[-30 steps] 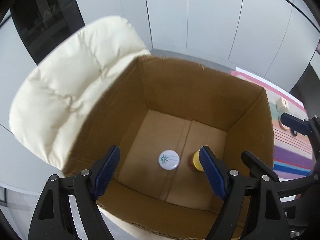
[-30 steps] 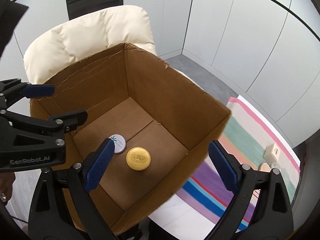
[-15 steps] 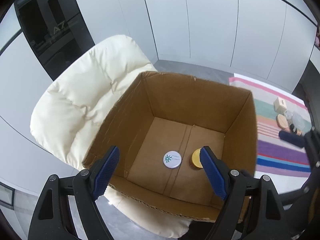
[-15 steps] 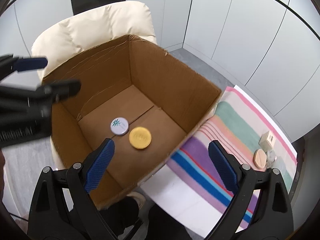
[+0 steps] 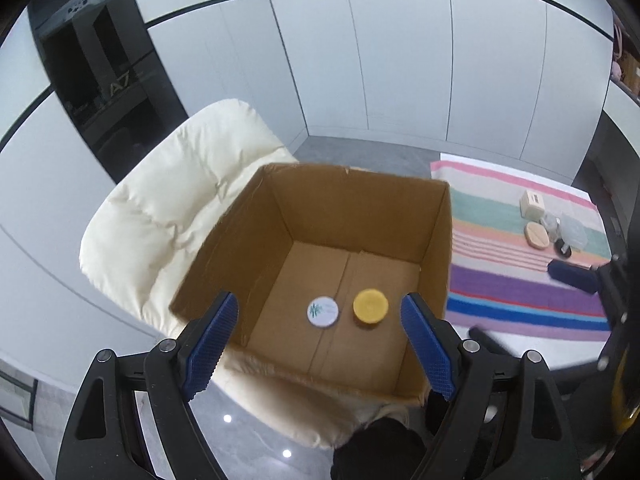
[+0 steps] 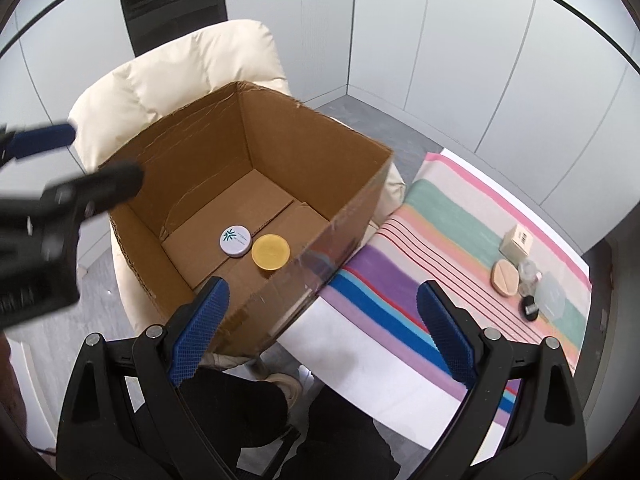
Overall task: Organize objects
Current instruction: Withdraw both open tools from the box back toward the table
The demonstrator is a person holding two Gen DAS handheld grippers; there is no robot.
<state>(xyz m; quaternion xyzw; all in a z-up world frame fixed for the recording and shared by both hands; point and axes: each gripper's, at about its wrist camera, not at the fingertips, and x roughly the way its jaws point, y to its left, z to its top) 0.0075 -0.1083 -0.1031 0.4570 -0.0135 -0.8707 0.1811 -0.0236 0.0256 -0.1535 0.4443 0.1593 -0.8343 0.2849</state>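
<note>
Cardboard, brown and open-topped, forms the big square box (image 5: pixel 360 216) that sits on the seat of a cream padded chair (image 5: pixel 168 208), presumably so it stands level with the table alongside and is easy to drop things into. On the box floor lie two items close together, nearly touching: a white round lid with a green sprig mark (image 5: pixel 323 311) and a yellow round plastic cap (image 5: pixel 371 305). Everything else waits on the striped multicoloured cloth (image 6: pixel 440 216) covering the white table, well apart from the box: a small beige carton (image 6: pixel 516 243), a flat peach-coloured oval disc (image 6: pixel 506 278), a clear plastic case (image 6: pixel 550 298) and a small black round piece (image 6: pixel 531 308), all clustered together. The left gripper (image 5: pixel 320 344) hangs above the box with its blue pads spread and nothing between them; the right gripper (image 6: pixel 320 328) is likewise spread and empty, over the box's near corner and the table edge, likely ready for that cluster.
</note>
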